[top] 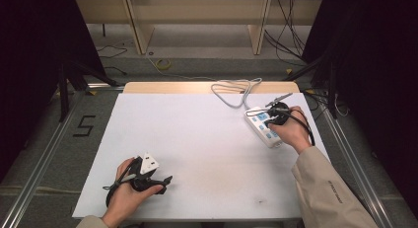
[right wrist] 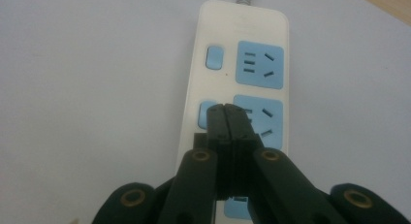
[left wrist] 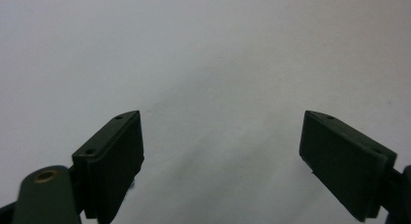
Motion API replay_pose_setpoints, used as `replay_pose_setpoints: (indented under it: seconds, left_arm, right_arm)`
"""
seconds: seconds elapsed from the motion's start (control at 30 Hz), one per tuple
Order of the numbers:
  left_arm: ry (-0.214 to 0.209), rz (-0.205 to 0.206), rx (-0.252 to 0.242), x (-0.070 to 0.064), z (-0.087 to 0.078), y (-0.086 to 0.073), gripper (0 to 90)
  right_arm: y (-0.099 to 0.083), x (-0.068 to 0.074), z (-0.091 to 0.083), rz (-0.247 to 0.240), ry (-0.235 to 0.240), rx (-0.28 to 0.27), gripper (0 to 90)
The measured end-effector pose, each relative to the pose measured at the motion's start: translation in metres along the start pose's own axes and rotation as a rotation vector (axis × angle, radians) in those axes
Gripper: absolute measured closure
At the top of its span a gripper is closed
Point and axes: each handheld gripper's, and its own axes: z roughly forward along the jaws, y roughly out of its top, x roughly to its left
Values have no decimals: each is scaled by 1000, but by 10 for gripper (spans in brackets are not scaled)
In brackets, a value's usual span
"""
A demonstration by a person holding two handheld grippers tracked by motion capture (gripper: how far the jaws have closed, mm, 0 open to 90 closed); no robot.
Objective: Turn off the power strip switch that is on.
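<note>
A white power strip (top: 262, 127) with blue sockets and blue switches lies at the right of the white table, its grey cable (top: 234, 90) looping toward the far edge. My right gripper (top: 272, 120) is over the strip. In the right gripper view the power strip (right wrist: 237, 40) runs away from me, and my right gripper (right wrist: 226, 109) is shut with nothing between its jaws, its tip at the second blue switch (right wrist: 207, 112), beside a blue socket (right wrist: 264, 120). My left gripper (top: 166, 181) lies low at the near left; in the left gripper view my left gripper (left wrist: 220, 136) is open over bare table.
The white table surface (top: 197, 139) has a wooden strip along its far edge (top: 167, 87). Black stands and cables sit on the floor at both sides, and wooden furniture legs (top: 140, 30) stand behind. A sleeve (top: 330, 188) comes in at the lower right.
</note>
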Motion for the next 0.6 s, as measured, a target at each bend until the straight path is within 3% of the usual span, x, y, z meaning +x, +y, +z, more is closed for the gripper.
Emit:
replay_pose_setpoints:
  seconds: [0.6]
  left_arm:
    - [-1, 4, 0, 0, 0, 0, 156]
  right_arm:
    - [8, -2, 7, -4, -8, 11, 900]
